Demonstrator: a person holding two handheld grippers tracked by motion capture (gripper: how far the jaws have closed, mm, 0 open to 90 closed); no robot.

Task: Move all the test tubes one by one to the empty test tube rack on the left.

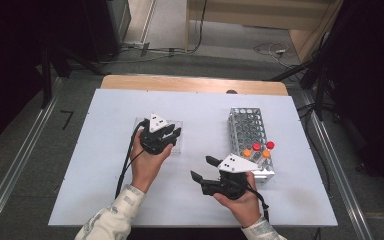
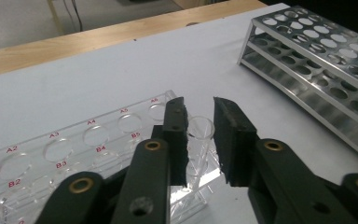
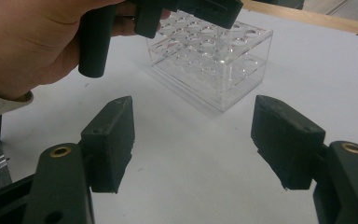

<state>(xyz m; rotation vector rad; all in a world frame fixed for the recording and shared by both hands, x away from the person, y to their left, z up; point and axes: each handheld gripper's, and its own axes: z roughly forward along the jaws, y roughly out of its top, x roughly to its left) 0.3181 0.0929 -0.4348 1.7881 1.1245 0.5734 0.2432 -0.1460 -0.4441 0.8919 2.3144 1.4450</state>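
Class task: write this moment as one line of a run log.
left gripper: jaws slightly apart around clear glass tube standing in clear acrylic rack | right gripper: open, empty | perforated metal rack: holds orange- and red-capped tubes

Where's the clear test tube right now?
In the left gripper view, the clear test tube stands in the clear plastic rack, at its right end, between the left tool's slightly parted jaws.

White table top [image 1: 105, 170] on wooden board, bare wood strip [image 1: 190, 83] showing along far edge. Grey floor [image 1: 25, 135] around table. Metal rails [image 1: 15, 170] run along floor on both sides. Dark furniture and black stand legs [image 1: 50, 65] at far left; dark area with more stands at far right. Pale wooden panel [image 1: 260, 15] beyond table. Cables [image 1: 270, 50] lie loose on floor behind. Light even, room edges dim.
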